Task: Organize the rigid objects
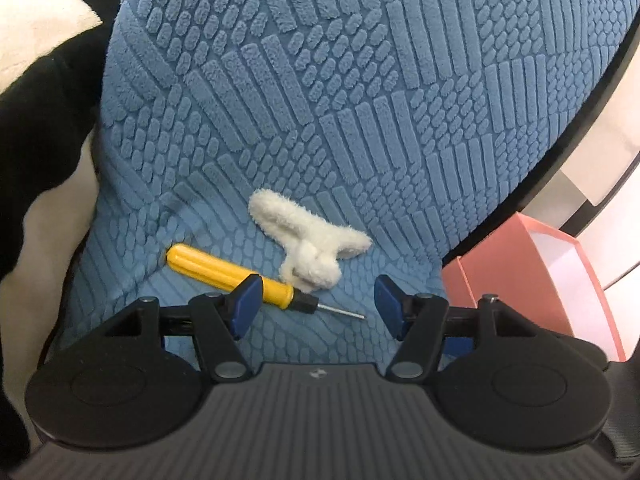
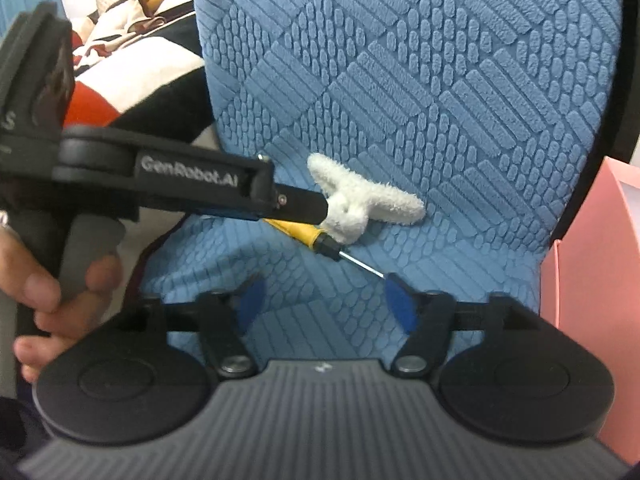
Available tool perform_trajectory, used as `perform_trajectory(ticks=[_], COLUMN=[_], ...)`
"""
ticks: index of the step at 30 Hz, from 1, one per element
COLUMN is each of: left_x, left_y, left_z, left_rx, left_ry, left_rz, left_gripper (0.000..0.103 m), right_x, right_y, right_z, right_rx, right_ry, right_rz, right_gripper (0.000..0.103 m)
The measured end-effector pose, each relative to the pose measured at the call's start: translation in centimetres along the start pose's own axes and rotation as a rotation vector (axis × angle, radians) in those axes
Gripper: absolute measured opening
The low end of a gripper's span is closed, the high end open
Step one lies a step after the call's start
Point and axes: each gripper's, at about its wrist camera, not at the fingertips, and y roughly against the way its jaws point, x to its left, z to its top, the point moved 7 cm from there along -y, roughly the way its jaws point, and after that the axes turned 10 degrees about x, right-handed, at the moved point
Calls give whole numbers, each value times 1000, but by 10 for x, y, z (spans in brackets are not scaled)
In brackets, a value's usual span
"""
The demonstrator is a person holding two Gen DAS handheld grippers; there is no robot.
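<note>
Scene: While both grippers hang over a blue textured mat (image 1: 360,100), two loose things lie on it near its near edge.
Left gripper (image 1: 316,304): released; the blue pads stand wide apart, and nothing is pressed between them.
Left pad (image 1: 248,300): it overlaps the screwdriver's handle in the left wrist view; whether it touches the handle I cannot tell.
Right gripper (image 2: 324,304): released; its blue pads are spread with only bare mat between them.
Screwdriver (image 1: 228,276): yellow handle, black collar and thin metal shaft; it lies flat on the mat with the handle end toward 10 o'clock and the tip toward 4 o'clock in the left wrist view.
Screwdriver tip: in the right wrist view it ends just beside the right gripper's right pad (image 2: 400,304); contact cannot be told.
White fuzzy hair clip (image 1: 312,240): it lies on the mat at about 1 o'clock from the screwdriver's collar, just beside it; its two arms spread toward 10 and 3 o'clock.
Pink box (image 1: 532,276): open, with a pale inside; it stands off the mat's edge at 3 o'clock.
Hand (image 2: 56,292): at 9 o'clock in the right wrist view, wrapped round the left gripper's grey grip.
Background: striped fabric (image 2: 132,60) at 10 o'clock beyond the mat.
</note>
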Motion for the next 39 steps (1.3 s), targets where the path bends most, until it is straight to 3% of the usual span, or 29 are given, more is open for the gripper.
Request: perform_trajectory(ticks=[5, 11, 13, 18, 26, 28, 31, 33, 35, 39], left_x=[6, 2, 2, 1, 9, 6, 4, 3, 4, 5], left_y=[-12, -30, -38, -56, -65, -67, -66, -62, -58, -42], left_z=[5, 13, 14, 17, 23, 22, 22, 23, 21, 16], left_rx=[20, 29, 42, 55, 58, 48, 42, 34, 24, -6], left_ry=[29, -6, -2, -18, 11, -5, -6, 21, 48, 121], left_rz=[-18, -18, 1, 31, -5, 7, 13, 4, -13, -39], left_gripper=[66, 65, 57, 53, 43, 42, 39, 38, 36, 29], right_x=[-2, 2, 6, 12, 16, 16, 9, 6, 1, -5], right_y=[-21, -40, -46, -62, -74, -75, -70, -68, -61, -46], right_z=[5, 7, 8, 11, 11, 11, 7, 6, 4, -6], right_rx=[13, 62, 75, 111, 111, 109, 109, 119, 135, 138], right_ry=[8, 56, 90, 122, 151, 147, 131, 129, 131, 116], right_rz=[-14, 9, 1, 4, -27, -22, -27, -29, -37, -80], right_gripper=[72, 71, 71, 71, 62, 58, 41, 18, 8, 3])
